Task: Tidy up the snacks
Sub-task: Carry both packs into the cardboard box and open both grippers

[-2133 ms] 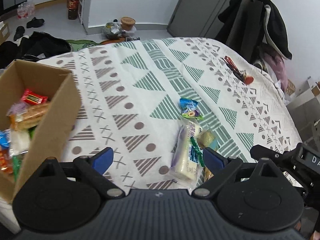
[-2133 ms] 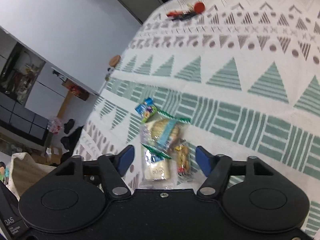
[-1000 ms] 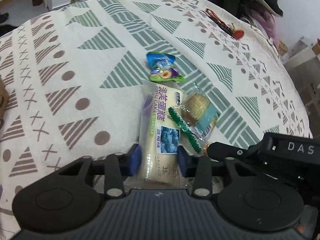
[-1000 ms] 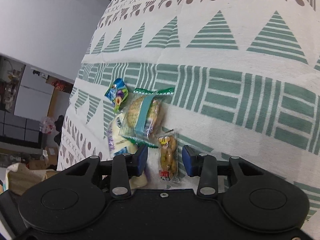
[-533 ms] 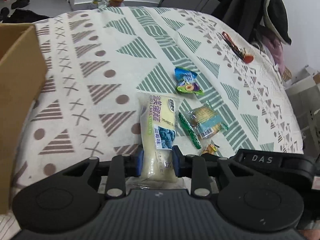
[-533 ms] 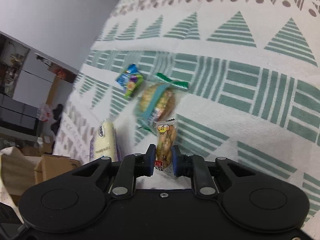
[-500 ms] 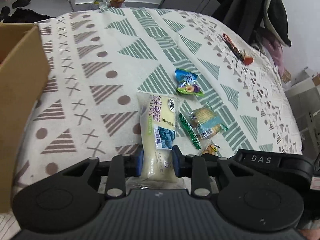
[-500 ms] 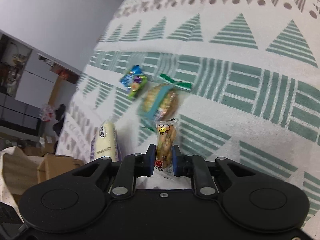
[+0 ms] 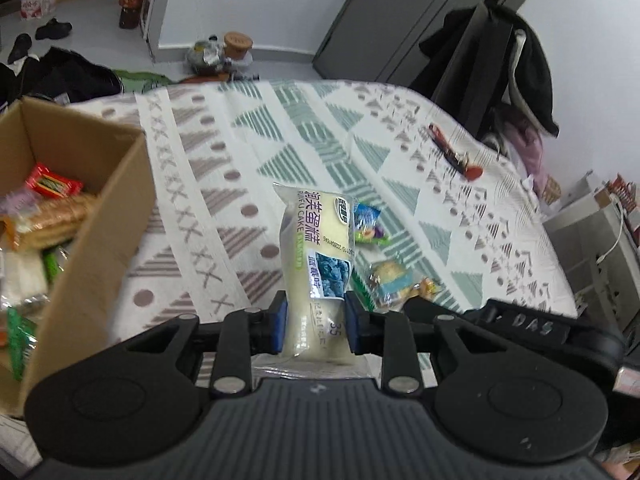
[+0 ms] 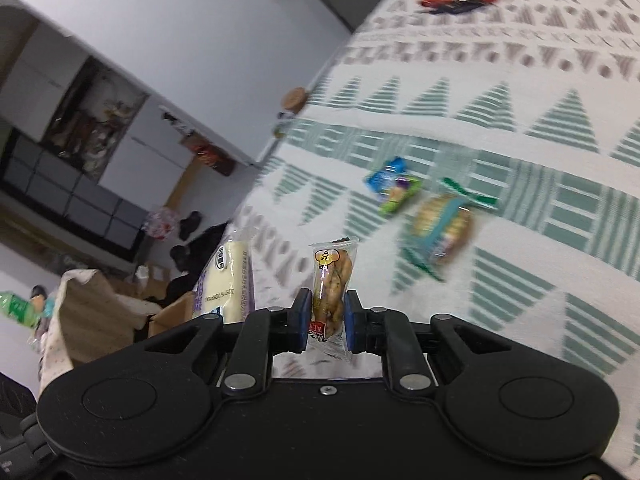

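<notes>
A bed covered by a patterned spread (image 9: 248, 148) fills the room's middle, its far half left bare. A cake pack (image 9: 316, 256) is clamped by the left gripper (image 9: 316, 322) above the spread, beside an open cardboard box (image 9: 100, 216) at the left edge. A small snack packet (image 10: 330, 284) is pinched by the right gripper (image 10: 326, 318).

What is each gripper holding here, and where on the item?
Left gripper: the long cake pack, pinched near its lower end. Right gripper: the small snack packet, also near its lower end.
</notes>
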`<state>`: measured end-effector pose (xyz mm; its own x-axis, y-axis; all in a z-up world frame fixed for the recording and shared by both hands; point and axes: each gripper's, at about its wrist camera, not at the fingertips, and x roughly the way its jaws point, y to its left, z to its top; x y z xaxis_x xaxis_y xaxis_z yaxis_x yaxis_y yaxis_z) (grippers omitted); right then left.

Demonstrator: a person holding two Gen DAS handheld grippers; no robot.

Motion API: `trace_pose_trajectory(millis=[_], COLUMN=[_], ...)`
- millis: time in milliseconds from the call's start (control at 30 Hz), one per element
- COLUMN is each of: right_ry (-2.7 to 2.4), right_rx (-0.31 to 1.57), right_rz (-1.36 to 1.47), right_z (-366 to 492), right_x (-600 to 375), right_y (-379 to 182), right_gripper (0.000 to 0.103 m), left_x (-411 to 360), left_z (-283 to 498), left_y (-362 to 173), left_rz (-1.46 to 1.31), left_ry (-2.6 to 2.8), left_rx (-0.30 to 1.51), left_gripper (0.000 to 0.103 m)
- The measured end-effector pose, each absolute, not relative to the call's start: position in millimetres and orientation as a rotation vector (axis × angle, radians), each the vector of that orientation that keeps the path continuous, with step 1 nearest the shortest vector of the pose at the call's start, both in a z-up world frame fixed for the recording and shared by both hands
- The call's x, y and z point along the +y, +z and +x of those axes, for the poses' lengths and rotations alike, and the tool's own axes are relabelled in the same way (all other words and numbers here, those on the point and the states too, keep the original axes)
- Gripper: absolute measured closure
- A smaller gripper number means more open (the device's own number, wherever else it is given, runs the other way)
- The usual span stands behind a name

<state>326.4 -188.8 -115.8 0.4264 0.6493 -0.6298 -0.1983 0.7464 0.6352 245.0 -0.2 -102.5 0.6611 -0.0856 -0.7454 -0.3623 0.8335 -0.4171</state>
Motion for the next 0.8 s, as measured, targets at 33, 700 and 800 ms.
trace_pose_trajectory(millis=[33, 700, 800], right_ry=[0.583, 0.812, 0.828], right_rx=[0.980, 0.839, 0.835], right_rz=[0.514, 0.386, 0.364], right_z=[324.0, 284.1, 281.3], right_x=[-184.4, -93.6, -80.9], right_y=[-111.3, -72.8, -68.9], right_gripper=[0.086, 0.086, 0.086], left_x=[2.7, 84.0, 96.3], left_z=[241.9, 168.9, 160.3], left_y=[-98.4, -37.6, -38.3], left_rz=[-0.585, -0.597, -0.607], left_ry=[0.170, 0.328, 0.347], left_rx=[0.836, 0.692, 0.690], left_gripper=[0.075, 0.075, 0.075])
